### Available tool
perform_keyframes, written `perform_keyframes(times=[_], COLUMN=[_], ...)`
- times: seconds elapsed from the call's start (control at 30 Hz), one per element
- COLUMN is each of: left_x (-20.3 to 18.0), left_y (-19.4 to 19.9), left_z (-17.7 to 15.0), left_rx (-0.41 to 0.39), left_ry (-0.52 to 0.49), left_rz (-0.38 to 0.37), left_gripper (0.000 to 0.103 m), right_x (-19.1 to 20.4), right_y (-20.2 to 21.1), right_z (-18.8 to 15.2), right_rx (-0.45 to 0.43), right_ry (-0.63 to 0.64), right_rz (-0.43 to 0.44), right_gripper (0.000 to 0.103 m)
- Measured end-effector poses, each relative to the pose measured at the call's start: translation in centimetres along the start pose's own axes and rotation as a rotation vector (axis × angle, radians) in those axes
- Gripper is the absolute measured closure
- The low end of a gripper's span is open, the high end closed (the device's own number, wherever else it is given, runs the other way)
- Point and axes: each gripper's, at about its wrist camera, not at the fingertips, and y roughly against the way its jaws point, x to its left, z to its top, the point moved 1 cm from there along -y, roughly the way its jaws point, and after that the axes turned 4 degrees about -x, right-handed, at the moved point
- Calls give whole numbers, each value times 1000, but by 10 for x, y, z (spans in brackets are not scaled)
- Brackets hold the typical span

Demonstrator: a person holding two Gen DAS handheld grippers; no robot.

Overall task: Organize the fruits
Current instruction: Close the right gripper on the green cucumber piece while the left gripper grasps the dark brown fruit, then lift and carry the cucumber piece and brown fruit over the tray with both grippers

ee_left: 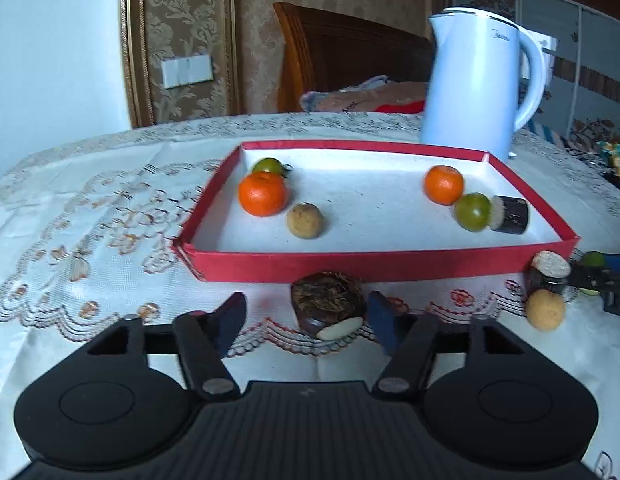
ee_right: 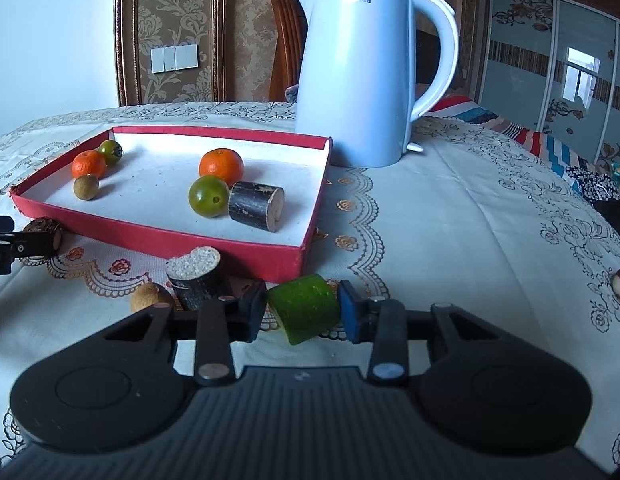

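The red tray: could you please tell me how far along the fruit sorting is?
Done: six pieces lie in the red tray. In hand: the right gripper is shut on the green fruit piece; the left gripper, jaws open, brackets the hairy brown piece. Left: the dark cane piece and tan round fruit.

The left gripper [ee_left: 306,320] sits low in the frame, jaws spread wide, while the right gripper [ee_right: 302,311] has its jaws pinched together.

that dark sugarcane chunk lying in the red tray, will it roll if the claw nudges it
Probably. The sugarcane chunk lies on its curved side, so a sideways nudge likely rolls it across the red tray. It looks stiff and woody, unlikely to deform. The green citrus beside it might block rolling that way.
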Motion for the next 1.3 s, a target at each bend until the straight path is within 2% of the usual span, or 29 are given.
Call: perform_keyframes(times=[0.13,0.2,0.23,0.93,1.3], left_x=[-4,-5,-6,-8,-10], left_y=[0,0,0,4,11], left_z=[-1,-1,-1,-1,2], left_rx=[2,1,1,-17,-55], left_ry=[-17,-19,-25,-27,-22], left_rz=[-10,-21,-23,-2,18], left_gripper=[50,61,62,62,63], right_x=[-1,-1,-2,-4,9], right_y=[1,1,2,12,25], right_z=[0,0,0,0,1], right_rx=[-9,-11,-14,-80,-117], right_ry=[-7,-12,-15,-55,-112], right_rz=[-4,-7,-7,-56,-28], right_gripper=[67,67,67,67,67])
